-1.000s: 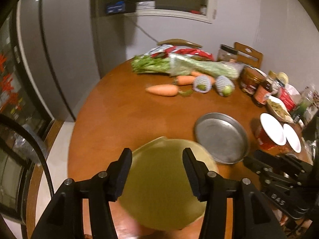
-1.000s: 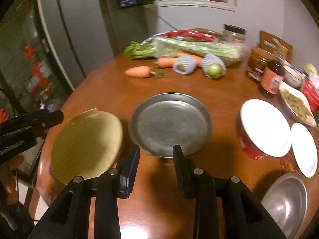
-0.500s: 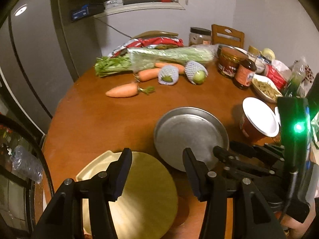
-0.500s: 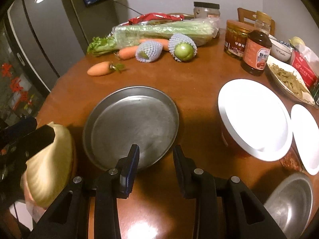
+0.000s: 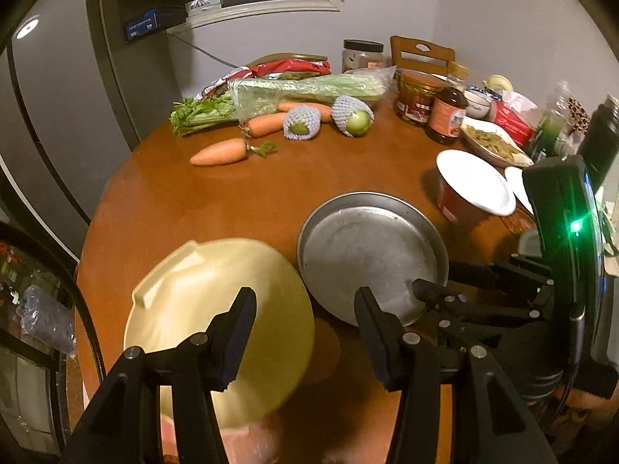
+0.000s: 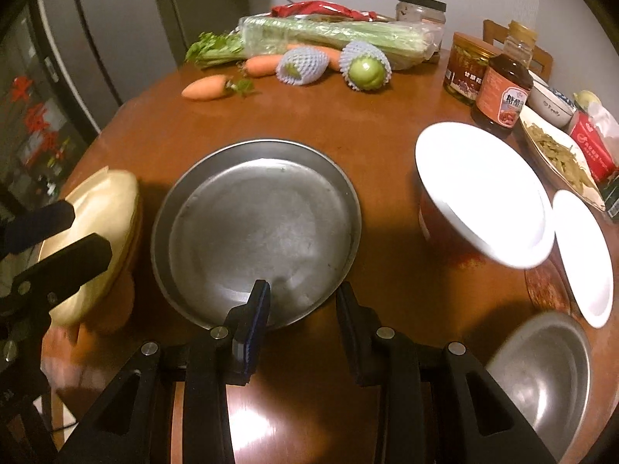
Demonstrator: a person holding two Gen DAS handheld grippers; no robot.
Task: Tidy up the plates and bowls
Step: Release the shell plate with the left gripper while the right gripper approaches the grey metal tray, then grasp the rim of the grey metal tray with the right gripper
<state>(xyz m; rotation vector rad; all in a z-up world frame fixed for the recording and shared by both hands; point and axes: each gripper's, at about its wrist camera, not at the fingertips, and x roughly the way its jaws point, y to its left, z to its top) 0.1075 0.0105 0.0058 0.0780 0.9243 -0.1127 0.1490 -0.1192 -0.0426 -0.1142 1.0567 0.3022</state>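
A pale yellow plate (image 5: 201, 309) lies at the near left edge of the round wooden table (image 5: 240, 201), partly over the edge. My left gripper (image 5: 303, 301) hovers open above its right side, and only the left finger (image 5: 236, 332) overlaps it. To its right sits a steel plate (image 6: 255, 228). My right gripper (image 6: 301, 301) is open and low over that plate's near rim, which runs between the two fingers; no pad presses on it. The left wrist view shows the right gripper (image 5: 433, 274) reaching in from the right. The right wrist view shows the left gripper (image 6: 89, 228) across the yellow plate (image 6: 104, 201).
A white plate (image 6: 479, 193) rests on a red tub, with a smaller white plate (image 6: 584, 255) and a steel bowl (image 6: 541, 379) near the right edge. Carrots (image 6: 205, 87), celery, netted fruit (image 6: 365, 71), jars and a dish of food crowd the far and right sides.
My left gripper moved right, so the yellow plate went from between its fingers to under the left one. My right gripper sank and came forward onto the steel plate's near rim.
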